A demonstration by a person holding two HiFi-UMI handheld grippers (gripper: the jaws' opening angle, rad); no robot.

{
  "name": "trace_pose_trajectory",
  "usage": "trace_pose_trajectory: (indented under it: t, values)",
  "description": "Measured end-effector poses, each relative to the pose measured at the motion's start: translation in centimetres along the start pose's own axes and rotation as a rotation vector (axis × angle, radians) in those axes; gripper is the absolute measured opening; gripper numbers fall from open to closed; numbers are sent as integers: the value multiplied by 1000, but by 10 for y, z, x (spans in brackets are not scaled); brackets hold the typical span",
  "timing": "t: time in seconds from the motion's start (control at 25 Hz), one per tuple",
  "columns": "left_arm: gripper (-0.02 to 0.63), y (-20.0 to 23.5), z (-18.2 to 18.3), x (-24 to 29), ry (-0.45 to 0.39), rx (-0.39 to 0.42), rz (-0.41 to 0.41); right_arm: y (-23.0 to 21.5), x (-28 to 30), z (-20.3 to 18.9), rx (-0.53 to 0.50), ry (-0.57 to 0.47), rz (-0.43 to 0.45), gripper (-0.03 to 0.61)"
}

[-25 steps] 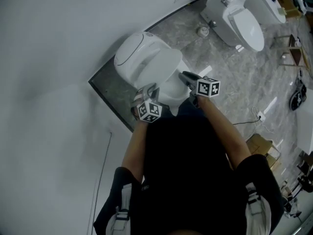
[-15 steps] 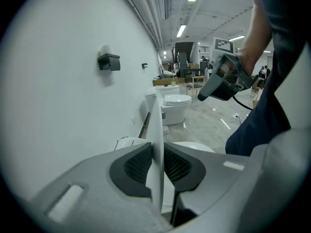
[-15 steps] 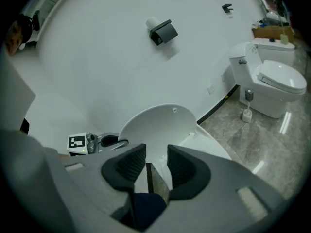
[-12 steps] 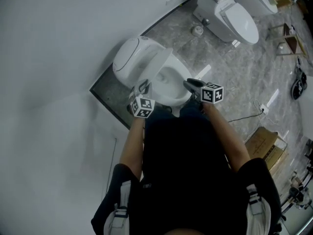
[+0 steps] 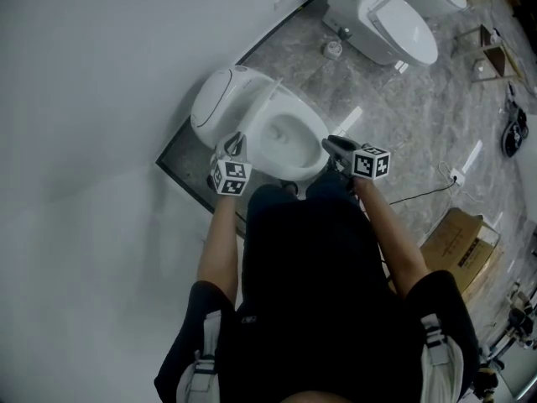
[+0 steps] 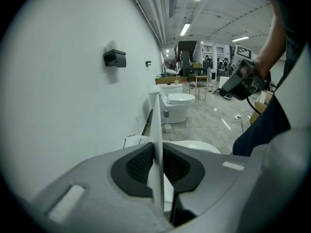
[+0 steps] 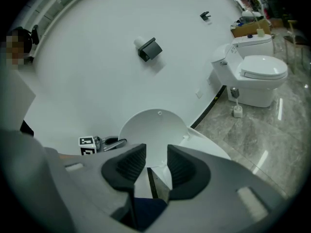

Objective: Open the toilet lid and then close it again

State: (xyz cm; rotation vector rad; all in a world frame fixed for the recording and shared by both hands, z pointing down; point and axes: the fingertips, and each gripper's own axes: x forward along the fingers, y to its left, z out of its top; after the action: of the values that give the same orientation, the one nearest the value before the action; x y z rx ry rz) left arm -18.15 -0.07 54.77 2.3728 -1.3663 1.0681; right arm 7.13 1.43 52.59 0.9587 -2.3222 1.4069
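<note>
**Holding the raised lid by its thin rim**

Your left gripper (image 5: 236, 145) is clamped on the side edge of the toilet lid (image 5: 222, 99). In the left gripper view the white panel runs edge-on straight between the pads, with no gap on either side. The lid stands close to upright over the open bowl (image 5: 289, 137), next to the white wall (image 5: 92, 82). Your right gripper (image 5: 332, 144) hangs off the bowl's front right, touching nothing. Its jaws are a narrow gap apart and empty.

Expect the lid to be a stiff, light plastic shell that swings only on its rear hinge. Its glossy surface will probably slide under the pads, and the rim gives you little to bite on. The side edge you have, well away from the hinge, looks like the best hold. Guide the lid along its arc and don't pull it straight. If it slips it may drop hard onto the bowl, because nothing shows whether it closes softly.

No view shows the hinge. Your torso covers the bowl's front in the head view. The seat ring is hard to separate from the bowl, as both are white. You cannot tell how deep the left pads reach past the rim.
</note>
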Motion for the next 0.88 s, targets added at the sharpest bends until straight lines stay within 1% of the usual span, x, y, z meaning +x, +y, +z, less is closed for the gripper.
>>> trace_pose_trajectory:
  t: [0.32,0.56,0.76,0.88]
  values:
    - [39,25,-4,3,18,-48,1,-10,-19,4,35,-58,-2,126]
    - [34,48,-9,4,40,-97,17,-14,-24,-5,42,-30,-13,125]
    - [32,71,-11,7,44,-157,36,-12,-19,0,36,-22,-7,124]
    - [31,82,-13,9,56,-163,47,-12,-19,4,32,-21,-9,124]
